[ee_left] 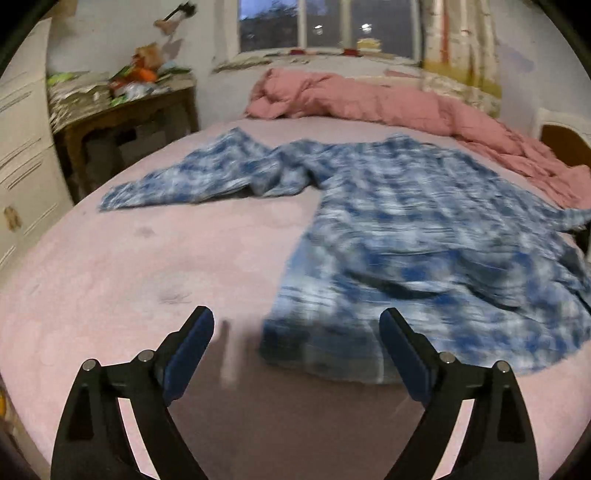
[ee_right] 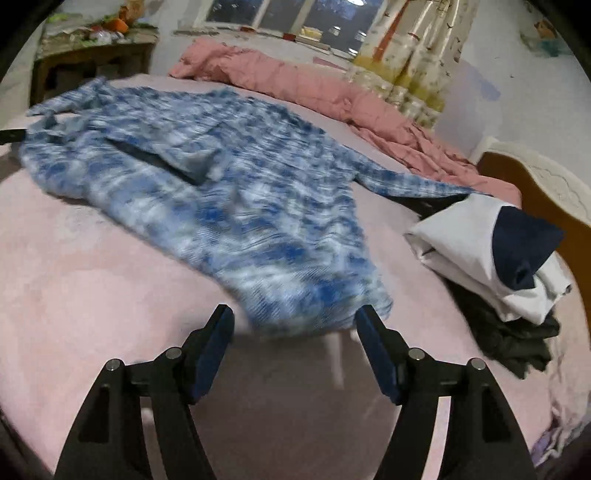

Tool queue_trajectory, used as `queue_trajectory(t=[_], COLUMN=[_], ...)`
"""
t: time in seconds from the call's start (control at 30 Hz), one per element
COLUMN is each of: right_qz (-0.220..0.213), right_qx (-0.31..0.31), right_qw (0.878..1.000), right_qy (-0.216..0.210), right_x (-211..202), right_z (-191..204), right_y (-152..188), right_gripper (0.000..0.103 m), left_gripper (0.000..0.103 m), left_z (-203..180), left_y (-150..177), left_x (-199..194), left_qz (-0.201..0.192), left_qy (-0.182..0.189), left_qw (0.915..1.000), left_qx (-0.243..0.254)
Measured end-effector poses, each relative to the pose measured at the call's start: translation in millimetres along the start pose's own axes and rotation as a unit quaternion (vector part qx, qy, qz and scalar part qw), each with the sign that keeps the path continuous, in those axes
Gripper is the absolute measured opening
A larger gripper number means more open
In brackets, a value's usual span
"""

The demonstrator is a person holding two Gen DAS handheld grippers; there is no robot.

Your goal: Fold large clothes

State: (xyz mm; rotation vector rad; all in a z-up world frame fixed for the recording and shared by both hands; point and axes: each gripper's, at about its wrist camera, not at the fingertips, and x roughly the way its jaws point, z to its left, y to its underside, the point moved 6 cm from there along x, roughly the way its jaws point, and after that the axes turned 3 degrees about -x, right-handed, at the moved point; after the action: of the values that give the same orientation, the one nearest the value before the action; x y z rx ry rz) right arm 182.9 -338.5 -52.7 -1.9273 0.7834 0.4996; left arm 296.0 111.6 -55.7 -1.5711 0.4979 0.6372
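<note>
A blue-and-white plaid shirt [ee_left: 406, 236] lies spread across a pink-sheeted bed [ee_left: 129, 277], its hem toward the cameras and one sleeve [ee_left: 177, 184] trailing to about 10 o'clock in the left wrist view. The left hand-held gripper [ee_left: 295, 325] hovers with jaws wide and nothing between them, the hem corner just ahead at 12 o'clock. The right hand-held gripper [ee_right: 294, 321] is equally wide and empty, poised at the hem's other end [ee_right: 314, 314]; heavy motion blur makes it hard to say whether either set of fingertips touches the cloth.

The risk from here appears to be a poor pinch: the sheet is soft and close in under the hem, so jaws closing low could catch bedding along with the shirt, or take only one layer and let the fold skew. The opposite sleeve [ee_right: 417, 184] runs toward a stack of folded clothes [ee_right: 487, 254] at 3 o'clock in the right wrist view and could drag it.

A rumpled pink quilt [ee_left: 369, 99] is bunched along the far edge below a window [ee_left: 325, 26], with a patterned curtain [ee_right: 417, 55] at 1 o'clock and a cluttered wooden worktop [ee_left: 122, 107] at 10 o'clock.
</note>
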Motion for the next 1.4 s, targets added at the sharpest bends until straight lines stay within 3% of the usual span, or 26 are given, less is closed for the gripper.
queue_trajectory(t=[0.07,0.17,0.27,0.37,0.4,0.5,0.53,0.57,0.63,0.7,0.77,0.8,0.83,0.87,0.9,0.97,1.03,1.07,1.13,1.23,1.27,1.33,1.37,1.4], right_qz=[0.008,-0.017,-0.02,0.007,-0.003,-0.04,-0.045,-0.05,-0.055,-0.048,-0.03,-0.018,-0.012,-0.006,-0.014,-0.051,-0.095,-0.099,-0.068,0.035,0.04,0.016,0.002,-0.006], right_qx=[0.038,0.119,0.159,0.201,0.221,0.26,0.269,0.276,0.279,0.281,0.276,0.27,0.263,0.252,0.246,0.249,0.273,0.282,0.289,0.288,0.296,0.319,0.327,0.33], right_qw=[0.999,0.993,0.987,0.98,0.975,0.96,0.956,0.953,0.951,0.951,0.949,0.95,0.954,0.958,0.961,0.963,0.954,0.95,0.951,0.956,0.953,0.945,0.941,0.939], right_qy=[0.009,-0.014,0.014,0.0,-0.023,-0.096,-0.106,-0.112,-0.117,-0.122,-0.149,-0.154,-0.146,-0.134,-0.123,-0.093,-0.081,-0.087,-0.083,-0.048,-0.054,-0.075,-0.085,-0.092], right_x=[6,11,32,57,56,47,45,42,38,39,47,52,54,57,54,38,20,19,32,71,74,69,66,65], right_z=[-16,-48,-80,-97,-99,-95,-94,-94,-94,-93,-84,-79,-76,-73,-71,-79,-93,-97,-101,-96,-98,-105,-107,-108], right_y=[-9,-35,-57,-57,-52,-32,-24,-18,-11,-5,-3,-2,-1,-2,-4,-6,-9,-9,-6,11,15,15,15,15], right_gripper=[0.033,0.03,0.03,0.03,0.03,0.032,0.037,0.051,0.069,0.069,0.069,0.066,0.043,0.011,0.008,0.007,0.007,0.007,0.007,0.003,0.002,0.003,0.003,0.003], left_gripper=[0.091,0.09,0.089,0.088,0.088,0.089,0.089,0.09,0.091,0.09,0.081,0.062,0.025,0.011,0.01,0.01,0.01,0.01,0.01,0.01,0.011,0.02,0.027,0.043], left_z=[8,18,21,19,17,7,2,-2,-7,-4,-3,-3,-3,-3,-3,-1,-1,-1,2,14,19,26,27,27], left_y=[-2,-7,-8,-9,-10,-12,-11,-11,-9,-5,0,-1,-2,-3,-4,-12,-21,-23,-20,-1,3,2,2,1], left_x=[11,21,30,29,24,4,-1,-2,4,20,33,31,26,20,12,-19,-52,-59,-42,4,15,19,19,17], left_qz=[0.018,0.019,0.031,0.027,0.016,-0.025,-0.032,-0.034,-0.021,0.017,0.049,0.046,0.035,0.023,0.003,-0.077,-0.162,-0.174,-0.131,-0.007,0.022,0.037,0.034,0.026], left_qy=[0.003,-0.006,-0.004,0.016,0.031,0.072,0.082,0.081,0.056,0.012,0.004,0.016,0.025,0.032,0.038,0.021,-0.016,-0.033,-0.04,-0.045,-0.031,-0.008,-0.003,0.009], left_qw=[0.9996,0.9989,0.998,0.9979,0.998,0.9968,0.9961,0.9961,0.9981,0.9997,0.9987,0.9988,0.9991,0.9992,0.9993,0.9968,0.9867,0.984,0.9905,0.999,0.9991,0.9983,0.9981,0.9982], left_qx=[-0.022,-0.043,-0.056,-0.056,-0.052,-0.025,-0.011,0.0,0.014,0.014,0.01,0.006,0.002,0.0,0.0,-0.002,0.011,0.016,0.014,-0.006,-0.021,-0.045,-0.05,-0.054])
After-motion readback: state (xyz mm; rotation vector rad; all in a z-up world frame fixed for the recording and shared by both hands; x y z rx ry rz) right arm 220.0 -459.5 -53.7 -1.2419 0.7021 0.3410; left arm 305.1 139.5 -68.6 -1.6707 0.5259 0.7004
